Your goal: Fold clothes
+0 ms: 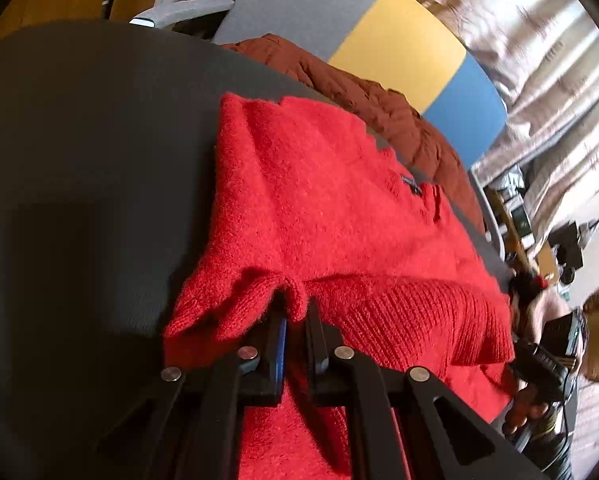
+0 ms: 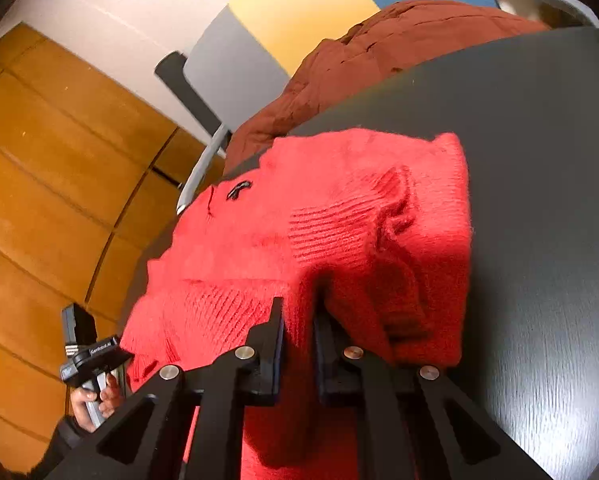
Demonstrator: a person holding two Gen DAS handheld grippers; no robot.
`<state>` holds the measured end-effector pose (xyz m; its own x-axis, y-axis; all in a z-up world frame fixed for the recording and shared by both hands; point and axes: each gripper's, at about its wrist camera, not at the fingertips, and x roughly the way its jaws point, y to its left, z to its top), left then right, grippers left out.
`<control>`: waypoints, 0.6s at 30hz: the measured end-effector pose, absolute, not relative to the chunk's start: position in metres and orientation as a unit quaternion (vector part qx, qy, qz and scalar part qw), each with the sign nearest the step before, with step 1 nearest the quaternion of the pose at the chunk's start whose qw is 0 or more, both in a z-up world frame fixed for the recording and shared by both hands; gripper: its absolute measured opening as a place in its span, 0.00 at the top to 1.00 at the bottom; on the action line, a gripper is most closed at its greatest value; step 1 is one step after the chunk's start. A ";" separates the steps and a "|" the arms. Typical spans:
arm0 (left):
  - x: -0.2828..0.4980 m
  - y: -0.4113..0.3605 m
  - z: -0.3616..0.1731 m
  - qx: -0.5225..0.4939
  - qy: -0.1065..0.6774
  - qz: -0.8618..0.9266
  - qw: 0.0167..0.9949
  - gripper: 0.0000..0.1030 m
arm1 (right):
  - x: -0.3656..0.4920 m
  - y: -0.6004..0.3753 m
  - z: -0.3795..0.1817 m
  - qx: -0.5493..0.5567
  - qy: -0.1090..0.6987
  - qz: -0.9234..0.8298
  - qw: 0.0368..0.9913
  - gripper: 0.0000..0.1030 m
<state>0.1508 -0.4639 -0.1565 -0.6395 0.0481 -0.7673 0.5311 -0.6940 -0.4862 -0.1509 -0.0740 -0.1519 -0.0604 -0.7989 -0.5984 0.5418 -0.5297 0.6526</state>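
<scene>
A bright red knit sweater [image 1: 319, 200] lies on the dark round table [image 1: 79, 140], its ribbed hem doubled back over the body. My left gripper [image 1: 297, 308] is shut on a pinch of the hem edge, lifted a little off the table. In the right wrist view the same sweater [image 2: 339, 220] shows with a small dark logo [image 2: 238, 190]. My right gripper [image 2: 299, 312] is shut on another part of the near hem. The other gripper and the hand that holds it show at the left edge [image 2: 93, 364].
A dark rust-red quilted garment [image 1: 379, 100] lies at the far edge of the table, also in the right wrist view [image 2: 379, 48]. A chair with grey, yellow and blue panels [image 1: 399, 40] stands behind. Wooden wall panels [image 2: 39, 180] are at left; curtains [image 1: 539, 40] at right.
</scene>
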 end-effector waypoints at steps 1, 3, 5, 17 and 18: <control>0.159 -0.458 -0.156 0.401 0.361 -0.829 0.146 0.94 | -0.145 -0.069 -0.152 0.502 -0.126 -0.715 0.471 0.90; 0.176 -0.448 -0.155 0.406 0.356 -0.828 0.147 0.94 | -0.133 -0.059 -0.152 0.504 -0.122 -0.710 0.476 0.90; 0.193 -0.439 -0.149 0.413 0.358 -0.825 0.146 0.94 | -0.123 -0.049 -0.152 0.512 -0.125 -0.702 0.479 0.90; 0.245 -0.441 -0.077 0.293 0.472 -0.830 0.046 0.95 | -0.099 -0.025 -0.109 0.488 -0.202 -0.659 0.536 0.87; 0.237 -0.446 -0.074 0.287 0.478 -0.829 0.049 0.95 | -0.102 -0.027 -0.107 0.485 -0.207 -0.660 0.535 0.87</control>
<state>0.2370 -0.4464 -0.0737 -0.8310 0.1933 -0.5217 0.3549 -0.5379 -0.7646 -0.1021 -0.0275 -0.1066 0.0432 -0.9069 -0.4192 0.5061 -0.3419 0.7918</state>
